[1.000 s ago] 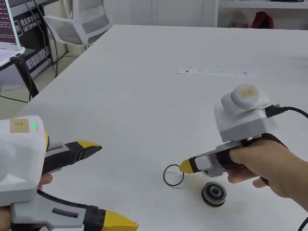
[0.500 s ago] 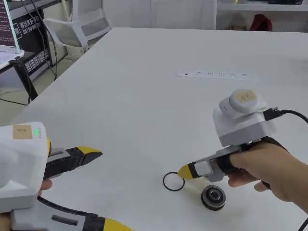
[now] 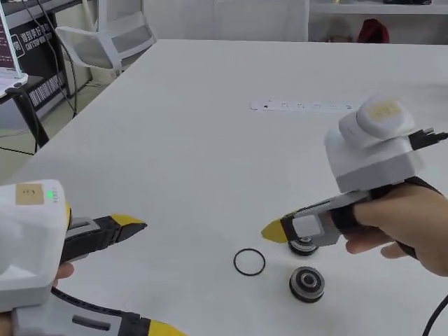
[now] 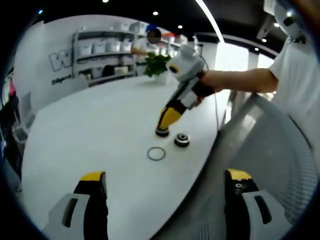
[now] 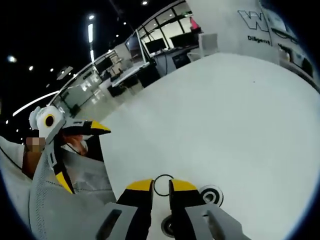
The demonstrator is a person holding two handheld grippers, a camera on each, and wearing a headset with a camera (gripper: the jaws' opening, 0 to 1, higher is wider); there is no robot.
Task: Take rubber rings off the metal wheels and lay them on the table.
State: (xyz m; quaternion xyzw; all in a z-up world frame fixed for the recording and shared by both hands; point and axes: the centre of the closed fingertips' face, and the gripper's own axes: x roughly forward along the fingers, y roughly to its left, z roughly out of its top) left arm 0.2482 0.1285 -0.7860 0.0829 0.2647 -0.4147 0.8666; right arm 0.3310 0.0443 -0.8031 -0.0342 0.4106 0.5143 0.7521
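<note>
A thin black rubber ring (image 3: 249,262) (image 4: 156,153) (image 5: 162,185) lies flat on the white table, free of both grippers. One metal wheel (image 3: 307,283) (image 4: 181,140) (image 5: 211,195) sits just right of it. A second wheel (image 3: 302,246) (image 4: 162,132) (image 5: 169,225) is half hidden under my right gripper (image 3: 273,231) (image 4: 169,117) (image 5: 161,187). That gripper hovers above the table, its jaws a narrow gap apart and holding nothing. My left gripper (image 3: 147,276) (image 4: 165,177) (image 5: 82,155) is at the near left with its jaws wide apart and nothing between them.
A white power strip (image 3: 301,106) lies farther back on the table. An office chair (image 3: 105,38) stands beyond the far left corner. The table's left edge (image 3: 42,150) drops off beside my left gripper.
My right gripper has lifted up and to the right, away from the ring, which stays flat on the table. A second wheel now shows under it. The left gripper has barely moved.
</note>
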